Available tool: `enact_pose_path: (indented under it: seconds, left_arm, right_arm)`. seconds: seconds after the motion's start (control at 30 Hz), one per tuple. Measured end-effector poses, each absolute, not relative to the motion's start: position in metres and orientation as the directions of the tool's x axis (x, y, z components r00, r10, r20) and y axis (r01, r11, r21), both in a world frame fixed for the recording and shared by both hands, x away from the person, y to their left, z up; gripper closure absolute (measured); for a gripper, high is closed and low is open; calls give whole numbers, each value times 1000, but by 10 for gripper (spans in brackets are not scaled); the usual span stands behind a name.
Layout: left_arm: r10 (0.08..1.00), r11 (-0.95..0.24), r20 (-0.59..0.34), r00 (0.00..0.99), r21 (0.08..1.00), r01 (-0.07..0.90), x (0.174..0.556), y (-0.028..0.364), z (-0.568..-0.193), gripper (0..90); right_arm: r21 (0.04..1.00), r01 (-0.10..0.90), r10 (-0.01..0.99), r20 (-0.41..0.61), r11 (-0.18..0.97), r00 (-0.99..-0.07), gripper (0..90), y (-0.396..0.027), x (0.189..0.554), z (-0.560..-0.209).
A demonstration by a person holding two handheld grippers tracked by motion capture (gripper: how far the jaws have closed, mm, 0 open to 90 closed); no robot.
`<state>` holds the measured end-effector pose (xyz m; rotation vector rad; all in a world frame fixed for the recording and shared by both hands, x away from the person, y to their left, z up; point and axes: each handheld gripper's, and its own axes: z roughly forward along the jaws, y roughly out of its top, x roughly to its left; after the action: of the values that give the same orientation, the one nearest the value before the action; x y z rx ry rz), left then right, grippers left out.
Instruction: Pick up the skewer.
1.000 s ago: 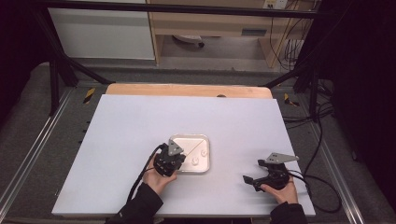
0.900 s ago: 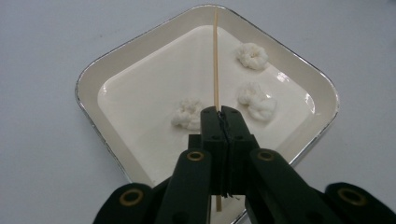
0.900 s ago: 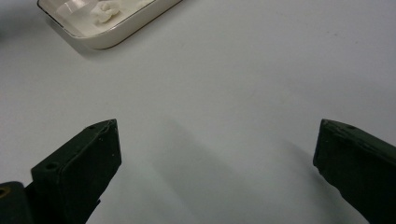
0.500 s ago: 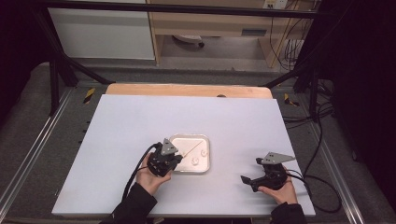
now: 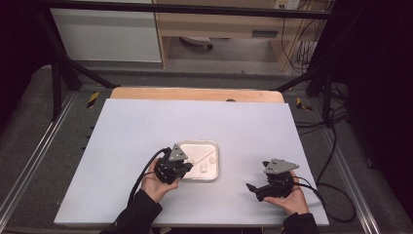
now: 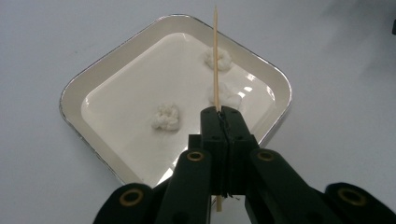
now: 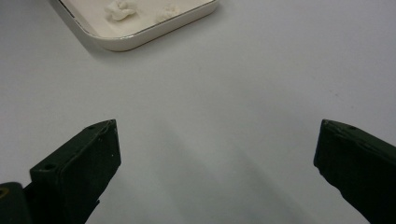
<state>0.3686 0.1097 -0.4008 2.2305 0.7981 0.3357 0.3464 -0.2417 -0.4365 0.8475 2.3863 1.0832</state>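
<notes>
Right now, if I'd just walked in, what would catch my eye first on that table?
Probably the thin wooden skewer pinched upright in the left gripper, poised over a shallow white tray near the table's middle holding three small white lumps. To the tray's right, the right gripper waits with jaws wide open, holding nothing.

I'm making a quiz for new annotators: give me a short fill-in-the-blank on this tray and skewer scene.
1. The left gripper is shut on a thin wooden ____.
2. The white tray holds ____ small white lumps.
3. The jaws of the right gripper stand ____, with nothing between them.
4. The tray rests on a ____ table.

Missing words: skewer; three; open; white
</notes>
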Motion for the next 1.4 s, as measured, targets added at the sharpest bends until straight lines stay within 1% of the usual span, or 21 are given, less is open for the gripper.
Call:
enact_pose_path:
  seconds: [0.13,0.17,0.5,0.73,0.8,0.83,0.93,0.97,1.03,1.07,1.1,1.13,1.2,1.3,1.4]
  left_arm:
    - [615,-555,2,788,711,432,369,105,-399,889]
    - [611,-556,0,791,712,429,369,103,-398,889]
    - [563,-598,15,826,697,395,367,85,-394,889]
    - [530,-633,33,847,681,369,366,74,-391,889]
    - [522,-639,31,852,677,366,367,70,-391,889]
    - [518,-641,33,855,677,362,367,68,-391,889]
    - [502,-652,39,864,673,349,366,63,-390,889]
    - [495,-658,42,868,670,343,365,60,-390,889]
    - [481,-668,45,876,666,333,365,55,-390,889]
    - [472,-672,46,880,665,325,365,53,-389,889]
    - [465,-675,46,884,665,320,364,51,-389,889]
    - [460,-677,45,887,664,317,364,48,-389,889]
    - [447,-684,46,894,661,308,363,44,-388,889]
    - [431,-694,47,901,656,298,363,38,-387,889]
    - [415,-704,48,909,650,287,362,32,-386,889]
  right_arm:
    - [761,351,653,-123,545,-747,16,-239,345,-435]
    - [749,336,641,-150,571,-753,16,-237,345,-434]
    - [710,278,595,-242,647,-767,30,-229,342,-430]
    - [672,199,533,-335,713,-777,54,-219,341,-427]
    - [665,189,525,-348,722,-777,60,-218,341,-426]
    - [655,168,508,-372,736,-776,71,-215,341,-425]
    - [645,152,496,-392,748,-775,83,-213,340,-424]
    - [633,128,475,-416,763,-775,97,-211,340,-423]
    - [626,117,465,-429,771,-775,109,-209,339,-423]
    - [610,87,438,-455,787,-775,128,-207,338,-422]
    - [610,87,438,-455,787,-775,128,-207,338,-422]
    - [594,59,411,-477,802,-777,151,-204,337,-421]
    - [589,41,396,-488,807,-777,163,-203,336,-421]
    - [556,-2,349,-525,831,-776,206,-200,335,-421]
    - [519,-60,288,-562,852,-775,273,-195,335,-422]
